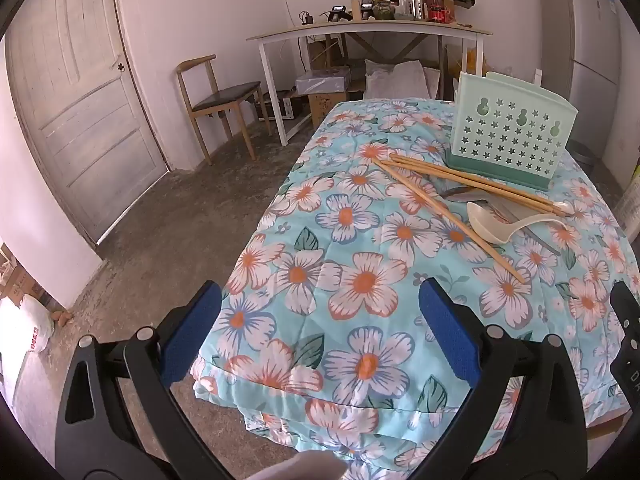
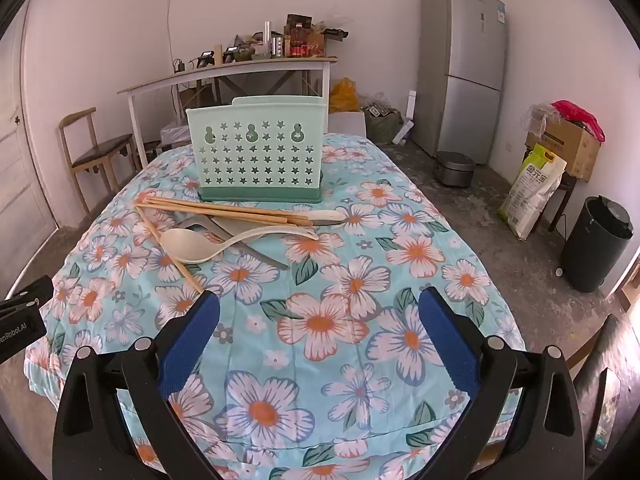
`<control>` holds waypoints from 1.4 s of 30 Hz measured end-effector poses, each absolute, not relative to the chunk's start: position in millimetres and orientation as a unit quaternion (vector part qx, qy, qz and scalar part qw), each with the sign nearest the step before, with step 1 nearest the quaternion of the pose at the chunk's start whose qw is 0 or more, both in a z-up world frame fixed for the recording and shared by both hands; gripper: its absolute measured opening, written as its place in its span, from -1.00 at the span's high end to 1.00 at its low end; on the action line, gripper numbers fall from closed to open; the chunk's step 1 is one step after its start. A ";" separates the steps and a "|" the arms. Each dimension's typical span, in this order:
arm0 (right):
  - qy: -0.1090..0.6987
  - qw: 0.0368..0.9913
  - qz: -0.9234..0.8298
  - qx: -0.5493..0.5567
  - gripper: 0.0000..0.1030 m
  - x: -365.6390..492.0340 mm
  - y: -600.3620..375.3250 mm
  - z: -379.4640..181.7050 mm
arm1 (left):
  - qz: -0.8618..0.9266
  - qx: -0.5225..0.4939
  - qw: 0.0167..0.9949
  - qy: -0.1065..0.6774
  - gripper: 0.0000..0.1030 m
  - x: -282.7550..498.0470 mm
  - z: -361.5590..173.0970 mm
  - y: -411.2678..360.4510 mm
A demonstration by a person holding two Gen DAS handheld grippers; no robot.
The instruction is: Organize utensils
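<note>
Above the quilted floral desk (image 2: 360, 280), each hand-held gripper, left (image 1: 320, 334) and right (image 2: 320, 334), tilts downward, released and empty, facing wooden chopsticks (image 2: 224, 210), a smooth cream ladle (image 2: 192, 244) and a star-perforated plastic caddy (image 2: 256, 156).

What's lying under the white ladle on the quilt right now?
Under the white ladle lie grey flat utensils, one handle running out toward the right hand-held gripper, and a stray chopstick beneath the bowl. The ladle covers their middles, so their exact kind and count stay unclear.

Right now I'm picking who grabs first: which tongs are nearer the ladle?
Right, though only slightly. The right tongs face the ladle almost head-on; the left tongs hang near the table's left edge, ladle ahead, off right.
</note>
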State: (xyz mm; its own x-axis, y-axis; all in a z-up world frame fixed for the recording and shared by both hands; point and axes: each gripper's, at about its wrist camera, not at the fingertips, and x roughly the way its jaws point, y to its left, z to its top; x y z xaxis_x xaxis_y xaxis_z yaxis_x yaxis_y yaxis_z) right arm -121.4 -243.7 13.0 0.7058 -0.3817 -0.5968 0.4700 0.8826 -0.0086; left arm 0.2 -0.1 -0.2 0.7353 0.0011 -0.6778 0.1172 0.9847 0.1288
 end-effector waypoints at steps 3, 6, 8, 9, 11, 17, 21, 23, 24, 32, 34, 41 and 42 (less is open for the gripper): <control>0.307 0.921 -0.231 0.071 -0.88 -121.1 -243.6 12.9 | -0.031 0.081 0.929 0.361 -0.84 0.0 0.0 0.0; 0.307 0.921 -0.230 0.071 -0.88 -120.7 -244.2 12.6 | -0.031 0.082 0.929 0.360 -0.84 0.0 0.0 -0.1; 0.308 0.920 -0.230 0.071 -0.88 -120.2 -245.0 12.4 | -0.031 0.082 0.929 0.360 -0.84 -0.1 0.0 -0.1; 0.306 0.921 -0.233 0.070 -0.88 -121.0 -243.2 13.2 | -0.031 0.082 0.929 0.360 -0.84 -0.1 0.0 0.0; 0.306 0.920 -0.233 0.070 -0.88 -120.9 -243.4 13.3 | -0.031 0.081 0.929 0.360 -0.84 -0.1 0.0 0.0; 0.306 0.921 -0.232 0.069 -0.88 -120.7 -242.9 13.2 | -0.031 0.082 0.929 0.360 -0.84 0.0 0.0 -0.1; 0.306 0.921 -0.233 0.069 -0.88 -120.5 -242.7 13.2 | -0.031 0.081 0.929 0.360 -0.84 0.0 0.0 0.0; 0.306 0.921 -0.233 0.069 -0.88 -120.5 -242.8 13.2 | -0.031 0.081 0.929 0.360 -0.84 -0.2 0.0 -0.1; 0.306 0.921 -0.233 0.069 -0.88 -120.4 -242.8 13.1 | -0.031 0.082 0.929 0.360 -0.84 -0.2 0.0 -0.2; 0.306 0.921 -0.233 0.069 -0.88 -120.2 -242.5 13.4 | -0.031 0.082 0.929 0.361 -0.84 -0.1 -0.1 -0.2; 0.306 0.921 -0.233 0.069 -0.88 -120.2 -242.5 13.5 | -0.031 0.082 0.929 0.360 -0.84 -0.2 0.0 -0.1; 0.306 0.921 -0.233 0.069 -0.88 -120.6 -242.3 14.0 | -0.030 0.082 0.929 0.360 -0.84 -0.1 -0.1 -0.2; 0.305 0.921 -0.233 0.069 -0.88 -121.0 -242.3 14.2 | -0.030 0.082 0.929 0.360 -0.84 -0.1 -0.1 -0.2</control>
